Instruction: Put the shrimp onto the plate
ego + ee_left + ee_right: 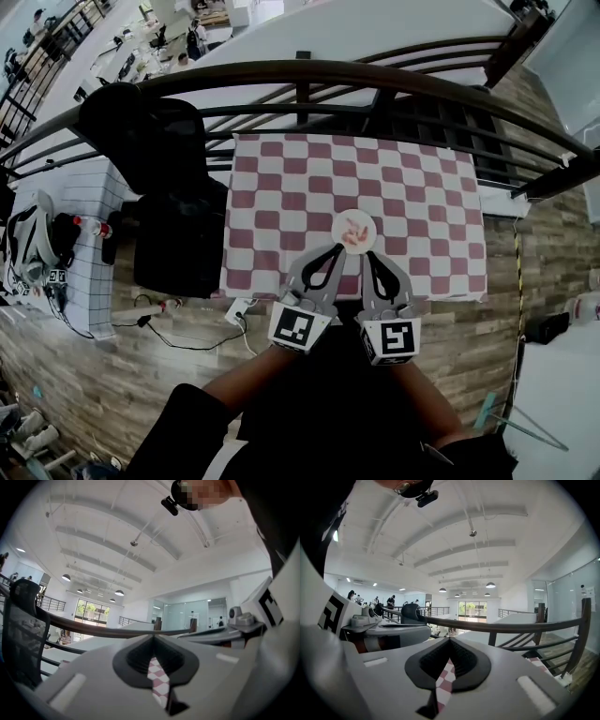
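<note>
Shrimp (353, 232): pink, lying on the plate (367, 221), which sits near the front edge of the checked surface (281, 187). Judged: placement looks done, and only a clean retreat is left. For that, draw both grippers straight back toward yourself and upward, held level, so no tip clips the plate rim or drags the cloth. Don't swing sideways, since the two sit close beside each other.

Left gripper (336, 250): tips just short of the plate's near-left edge, apparently clear of it. Its own view shows the jaws brought together at the tips with nothing between them, only checked cloth seen through the gap behind. Right gripper (372, 256): tips just short of the plate's near-right edge, jaws likewise together and empty. Whether either tip grazes the rim you cannot settle from the head view.
</note>
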Motion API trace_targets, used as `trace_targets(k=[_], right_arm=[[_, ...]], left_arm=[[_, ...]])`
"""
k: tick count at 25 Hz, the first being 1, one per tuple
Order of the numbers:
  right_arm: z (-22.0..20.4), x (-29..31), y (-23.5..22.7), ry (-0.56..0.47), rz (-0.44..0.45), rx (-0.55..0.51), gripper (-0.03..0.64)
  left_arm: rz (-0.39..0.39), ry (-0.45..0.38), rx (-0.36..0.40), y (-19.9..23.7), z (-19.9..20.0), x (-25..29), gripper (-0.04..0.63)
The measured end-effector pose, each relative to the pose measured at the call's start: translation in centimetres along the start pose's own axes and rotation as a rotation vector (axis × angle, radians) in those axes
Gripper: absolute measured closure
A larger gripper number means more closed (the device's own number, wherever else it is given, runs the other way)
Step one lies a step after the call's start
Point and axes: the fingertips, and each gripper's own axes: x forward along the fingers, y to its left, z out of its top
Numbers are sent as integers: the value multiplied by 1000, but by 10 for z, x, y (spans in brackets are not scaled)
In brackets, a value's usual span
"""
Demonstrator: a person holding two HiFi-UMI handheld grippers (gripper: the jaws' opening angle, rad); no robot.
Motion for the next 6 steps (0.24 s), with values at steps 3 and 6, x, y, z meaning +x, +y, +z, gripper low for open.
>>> trace_targets(k=[3, 6], right_arm=[[-5, -3, 3, 10, 0, -10, 620], [-5, -4, 1, 6, -7, -17, 620]], left_arm=[[-11, -2, 5, -2, -2, 1, 589], [-21, 1, 13, -6, -5, 4, 589]])
